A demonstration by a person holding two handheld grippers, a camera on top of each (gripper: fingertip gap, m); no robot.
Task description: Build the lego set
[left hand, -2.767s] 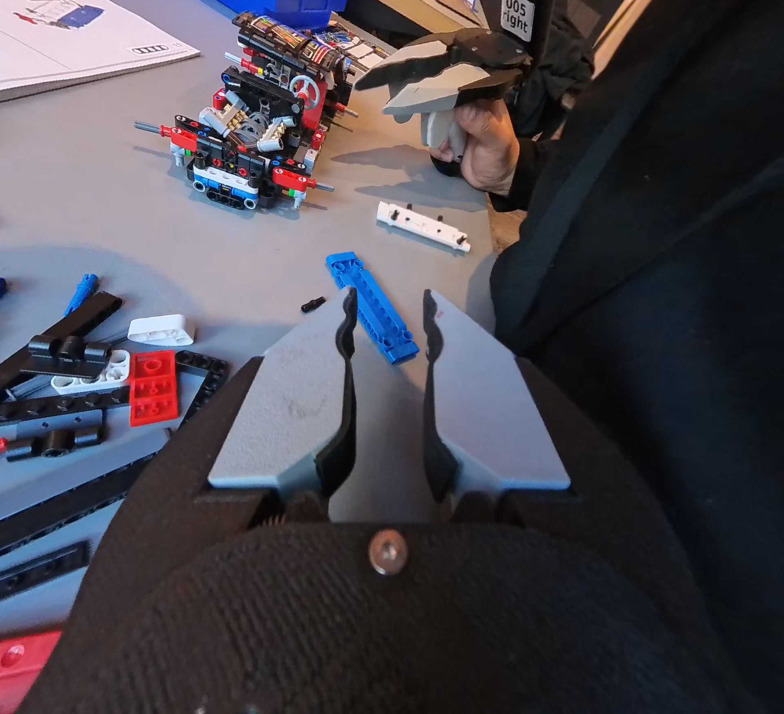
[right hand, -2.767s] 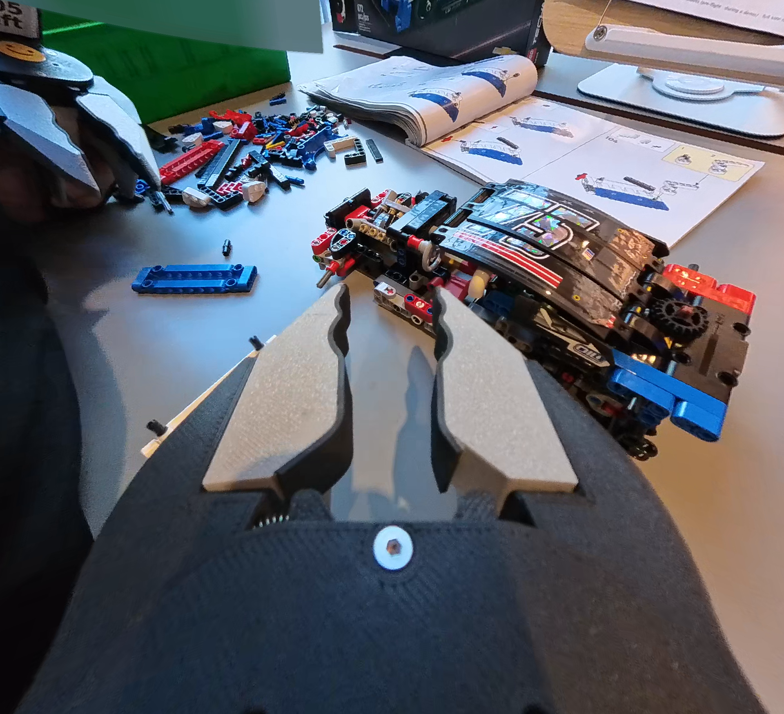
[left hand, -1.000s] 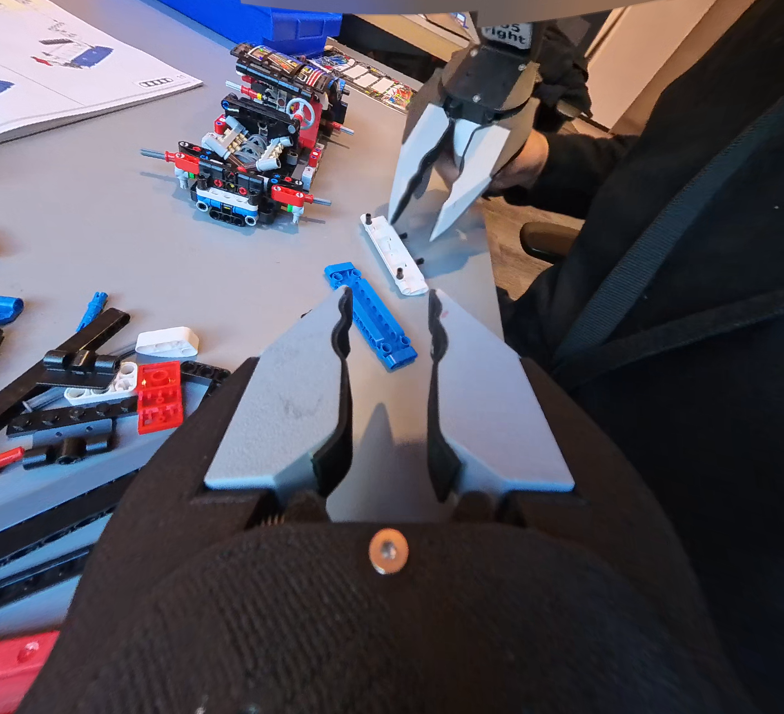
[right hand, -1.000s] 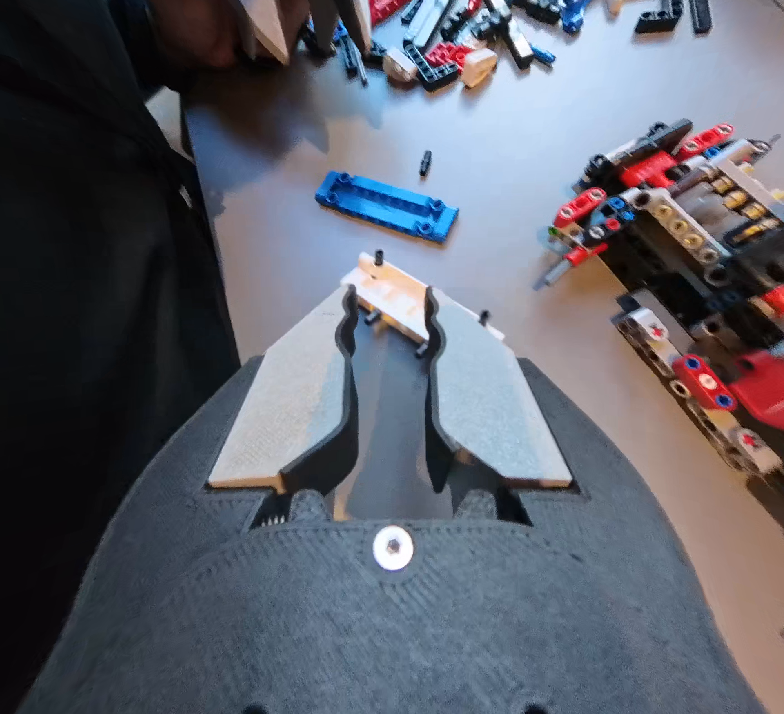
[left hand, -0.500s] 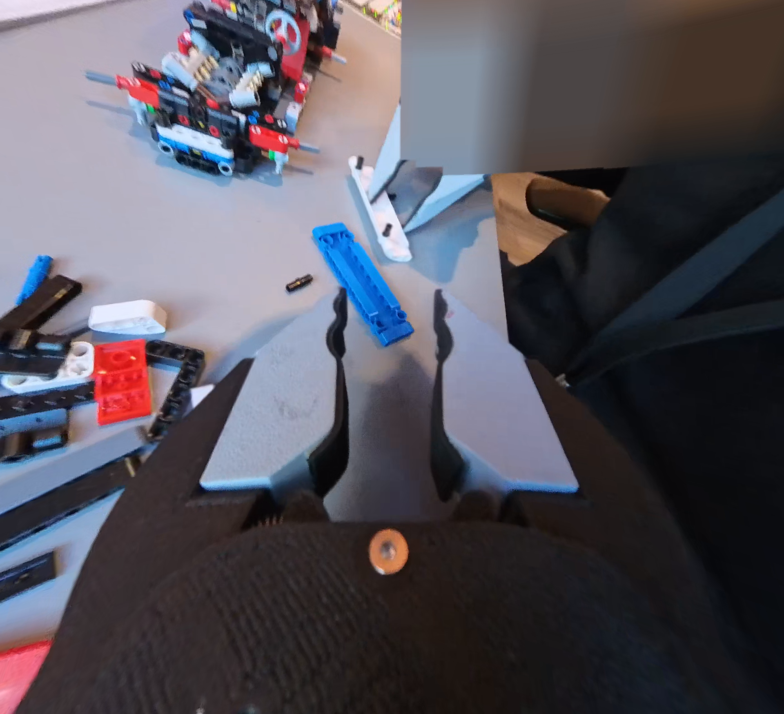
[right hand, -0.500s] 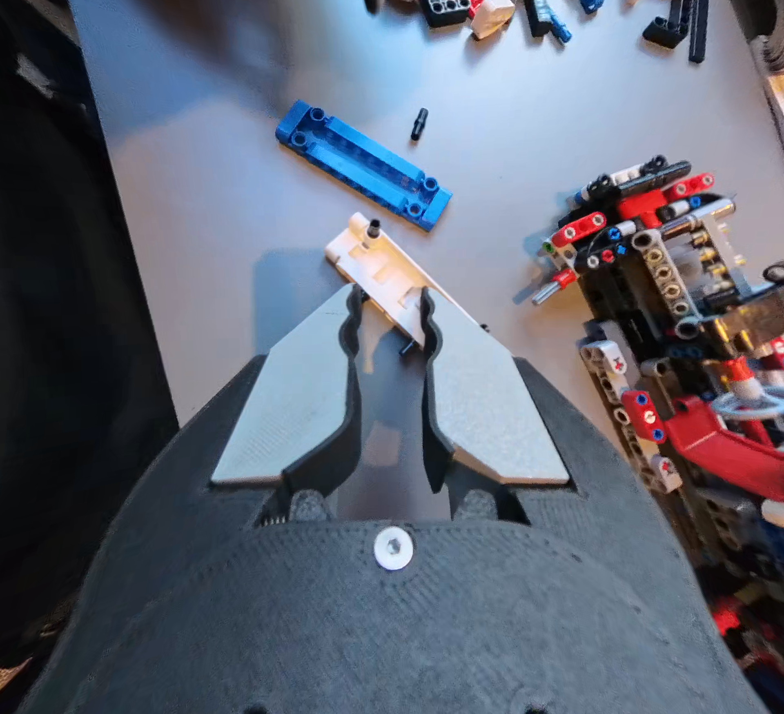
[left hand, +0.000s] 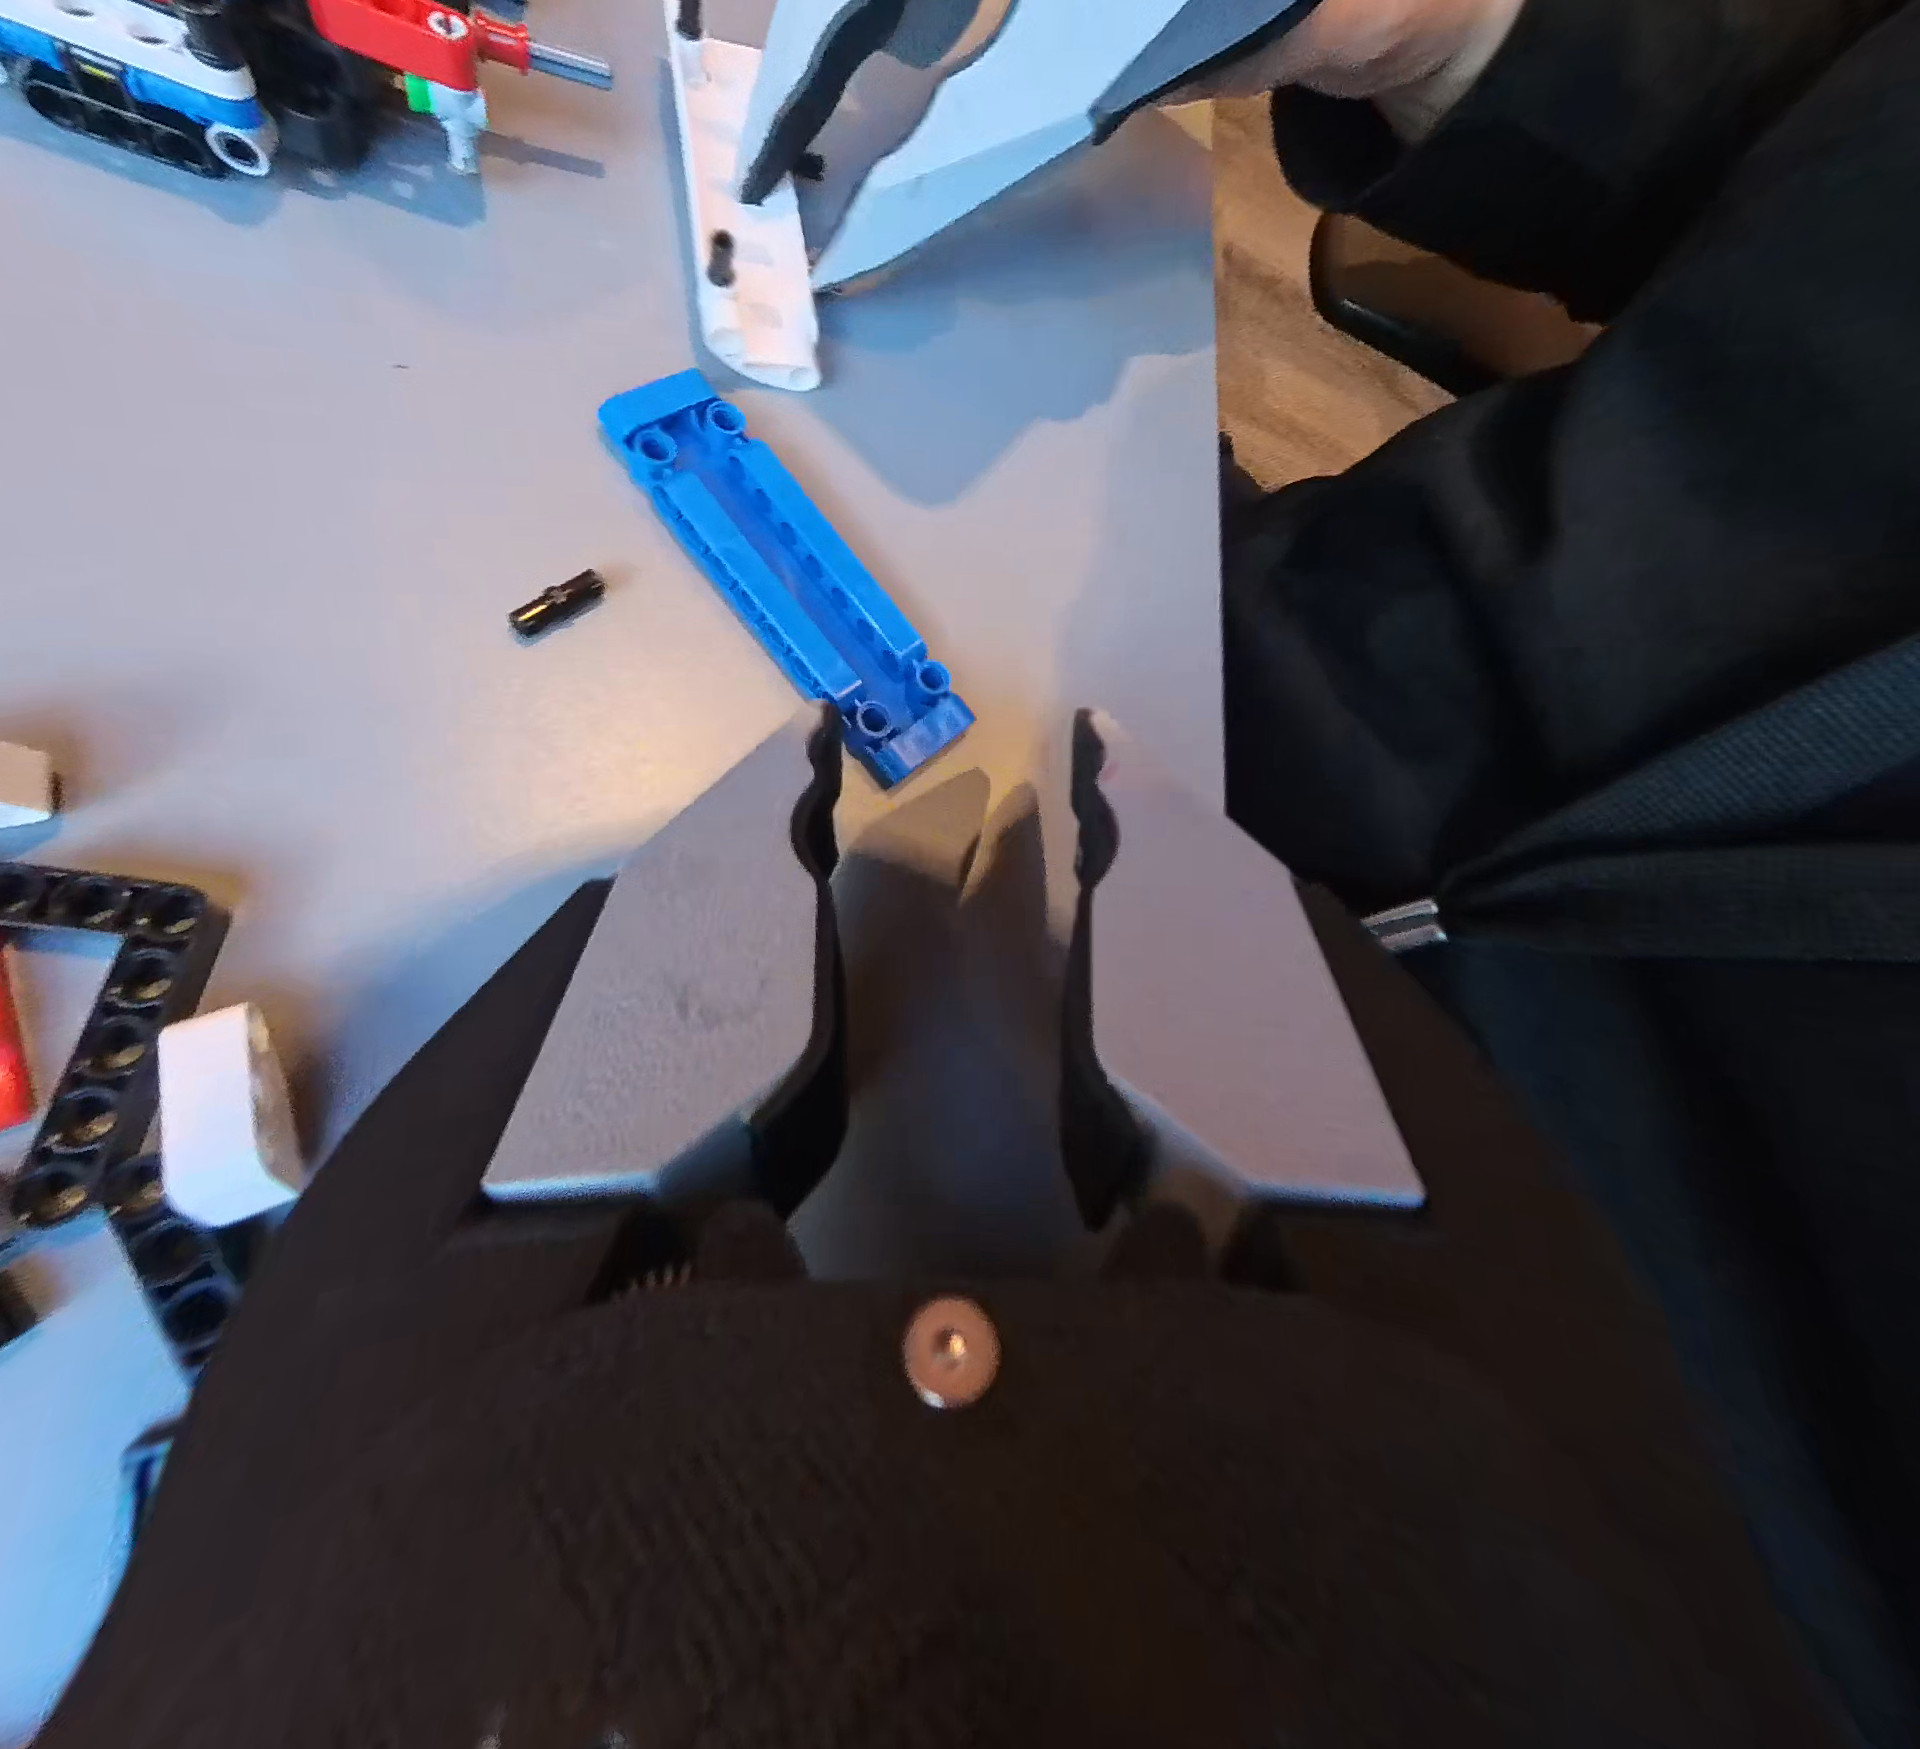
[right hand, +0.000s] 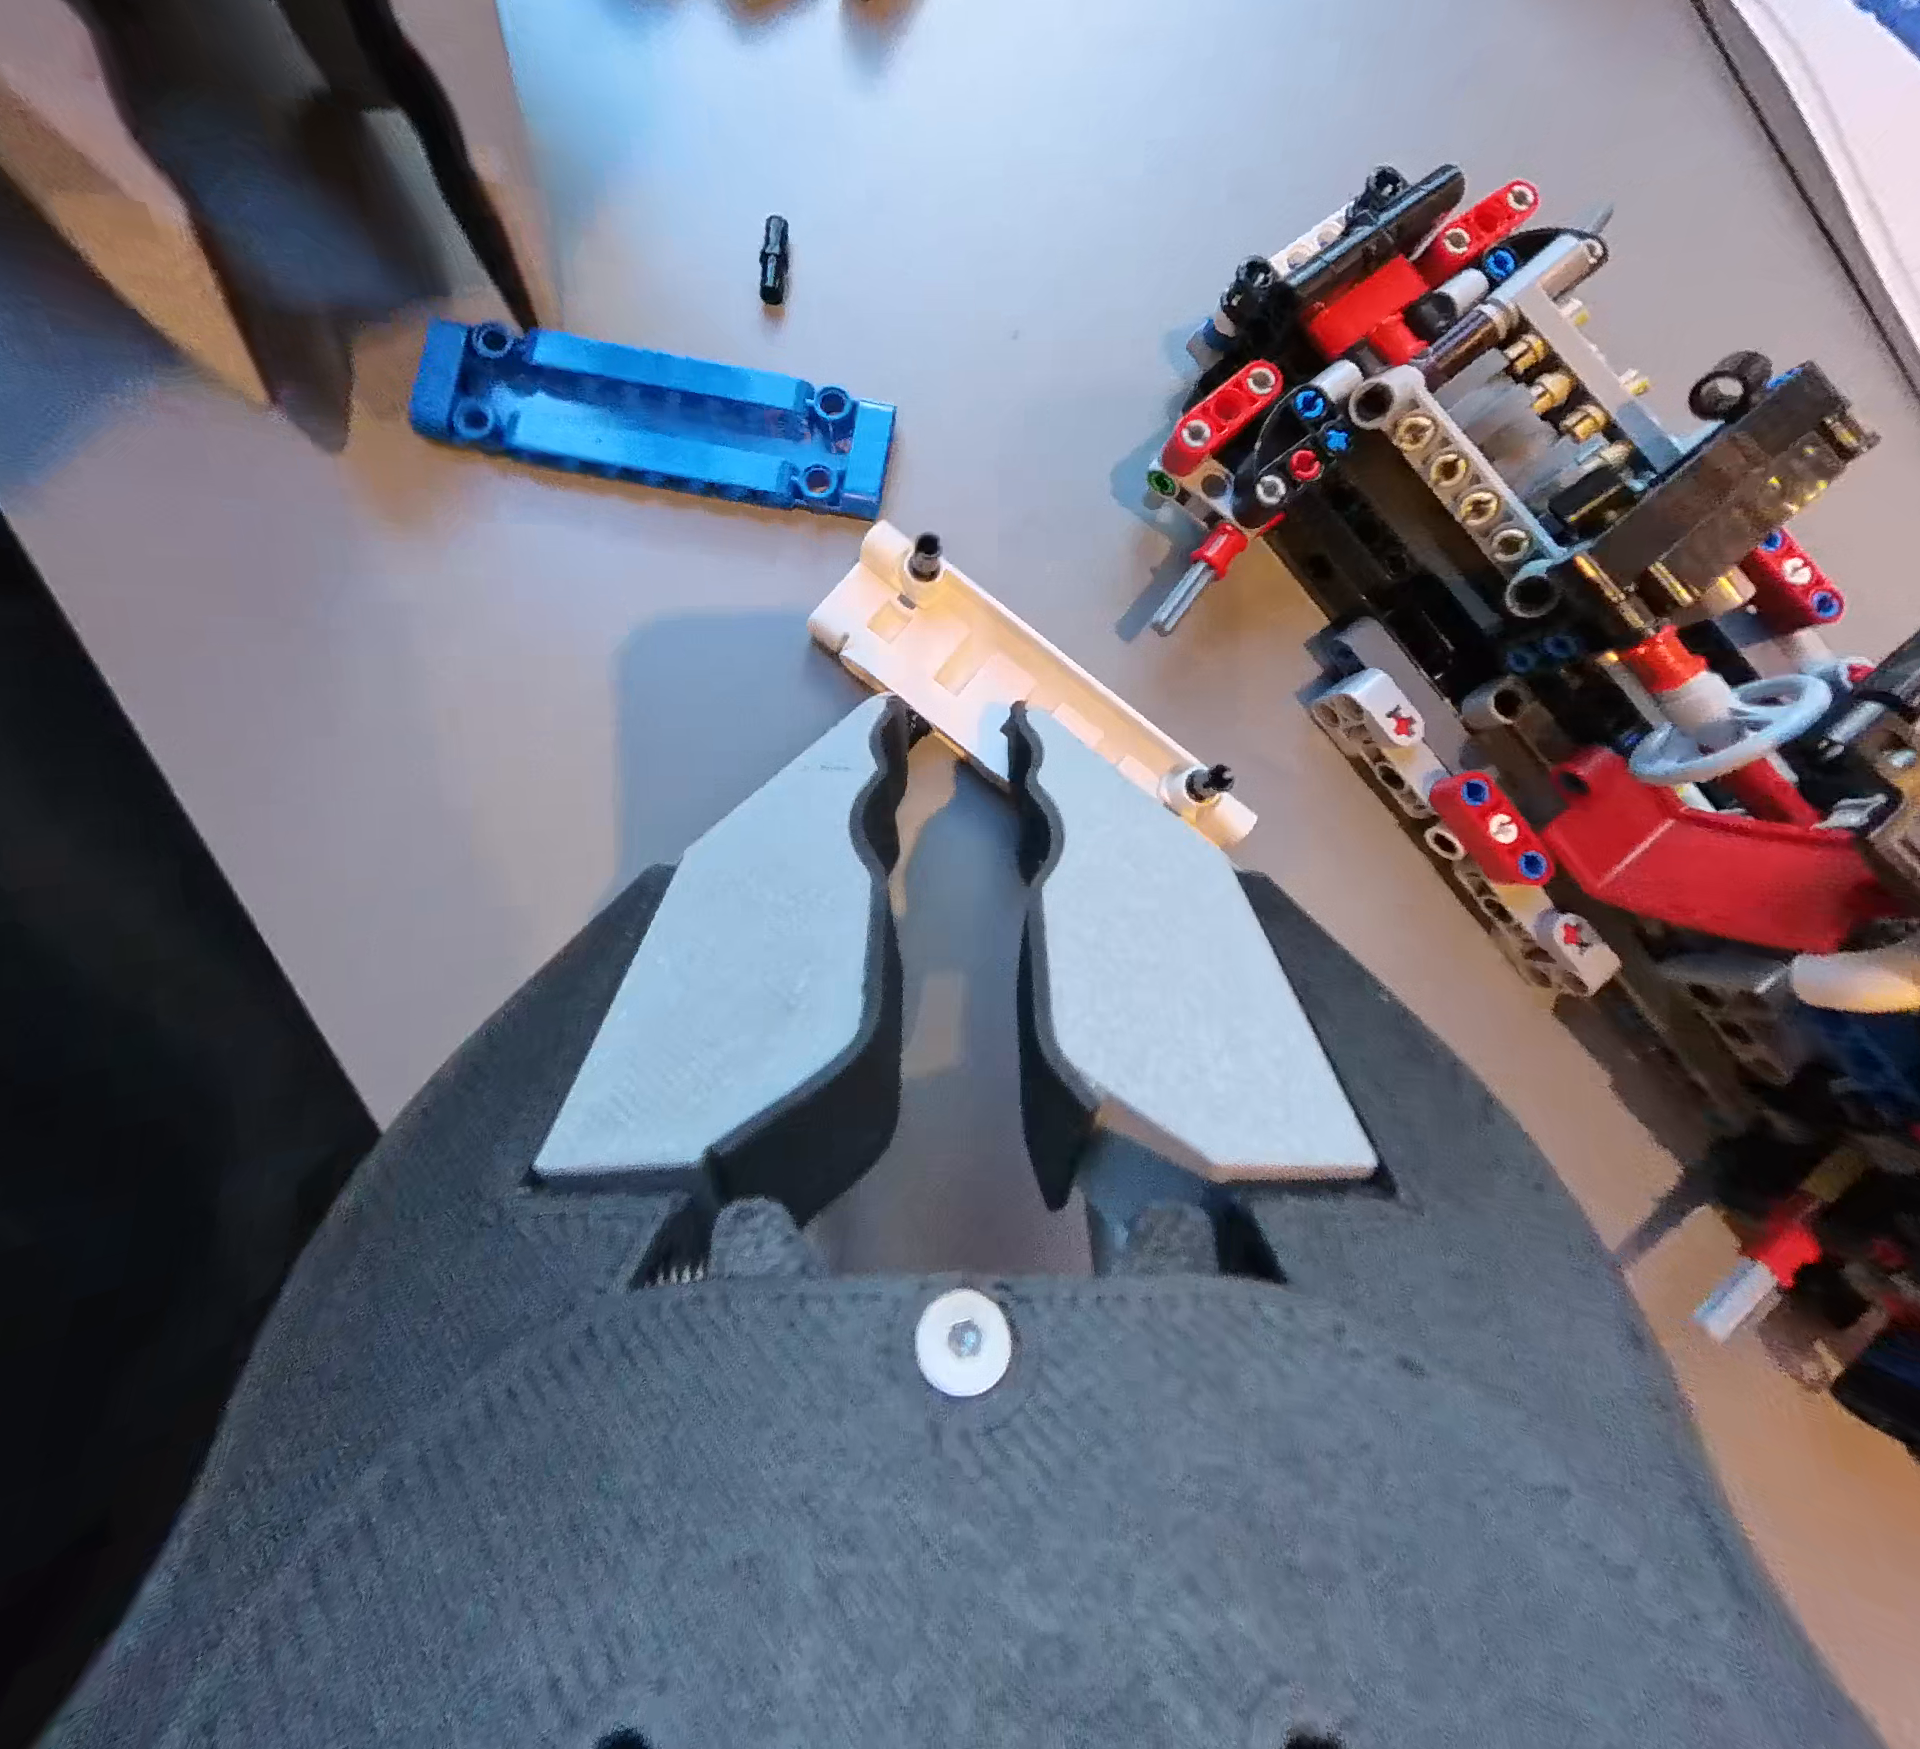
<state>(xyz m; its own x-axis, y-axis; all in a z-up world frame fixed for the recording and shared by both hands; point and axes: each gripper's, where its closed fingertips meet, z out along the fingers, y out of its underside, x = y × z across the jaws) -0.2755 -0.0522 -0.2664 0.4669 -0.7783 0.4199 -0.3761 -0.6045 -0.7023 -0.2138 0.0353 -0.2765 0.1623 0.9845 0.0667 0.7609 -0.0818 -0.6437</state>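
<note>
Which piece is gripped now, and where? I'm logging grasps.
None yet: the right hand-held gripper is open, straddling the white panel's middle; the left is open, empty.

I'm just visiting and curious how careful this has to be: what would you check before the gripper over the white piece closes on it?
1. right gripper open: ok, there is a clear gap between the fingers.
2. white panel between the fingertips: ok, they straddle its long edge near the middle.
3. Panel flat on the table: ok.
4. Black pins on the panel clear of the fingers: cannot tell; one sits right at a fingertip.
5. blue panel apart from the white one: ok, close but not touching.
6. left gripper out of the way: ok, open and empty, at the blue panel's far end.
</note>
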